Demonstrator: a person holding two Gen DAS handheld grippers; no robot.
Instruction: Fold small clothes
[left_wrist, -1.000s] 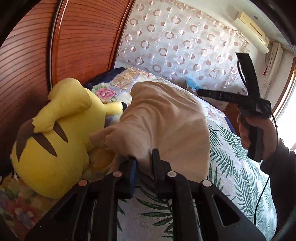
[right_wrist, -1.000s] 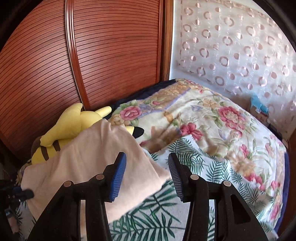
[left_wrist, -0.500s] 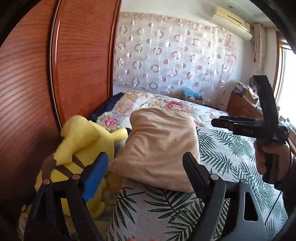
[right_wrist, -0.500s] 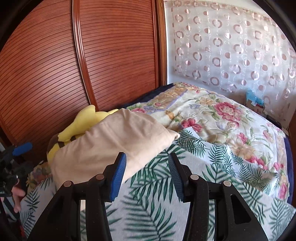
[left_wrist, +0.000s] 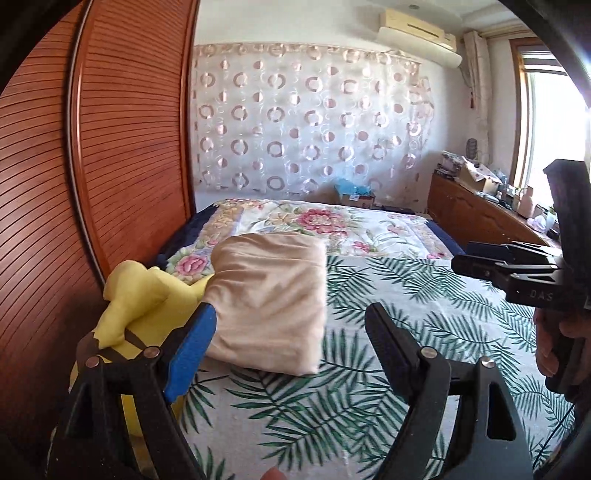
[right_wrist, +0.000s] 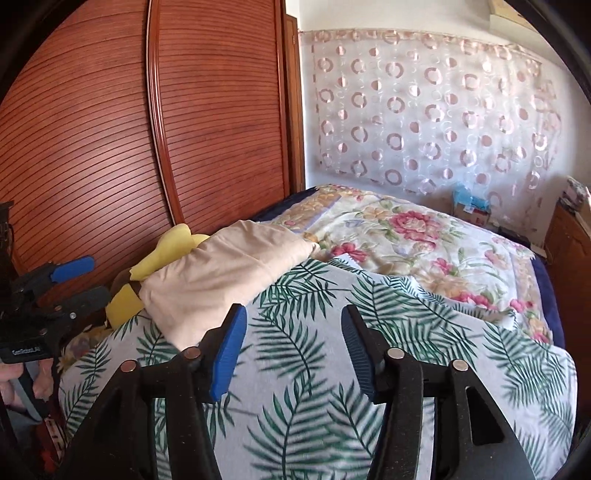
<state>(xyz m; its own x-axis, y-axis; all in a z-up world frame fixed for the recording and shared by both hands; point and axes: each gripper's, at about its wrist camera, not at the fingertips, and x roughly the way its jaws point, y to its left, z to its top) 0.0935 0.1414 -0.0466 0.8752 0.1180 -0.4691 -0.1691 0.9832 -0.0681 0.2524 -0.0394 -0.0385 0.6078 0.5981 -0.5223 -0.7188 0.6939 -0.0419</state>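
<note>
**Folded beige garment lies free on the bed, both grippers spread**

While its two fingers stand wide apart with nothing between them, the left gripper (left_wrist: 290, 341) hovers low over the palm-leaf sheet (left_wrist: 406, 295), its blue pad (left_wrist: 192, 350) nearest the yellow plush toy (left_wrist: 144, 306). Over the same sheet, the right gripper (right_wrist: 291, 349) is likewise spread and empty, and from the left wrist view it shows at the right edge, gripped by the person's right hand (left_wrist: 557, 347). From the right wrist view the left gripper appears at the left edge, jaws parted, clear of the cloth.

Just beyond the fingertips lies the folded beige garment (left_wrist: 267, 299), a thick, roughly rectangular bundle resting on the palm-leaf sheet, touched by neither gripper. Its left edge leans against the plush toy, which sits wedged between the bed and the slatted wooden wardrobe door (left_wrist: 110, 147).

Farther back, the floral quilt (left_wrist: 317, 221) covers the rest of the bed. Behind it hangs a sheer curtain with pink rings (left_wrist: 314, 118), a wooden dresser (left_wrist: 476, 214) stands to the right beneath a bright window, and an air conditioner (left_wrist: 421, 33) is mounted high on the wall.
</note>
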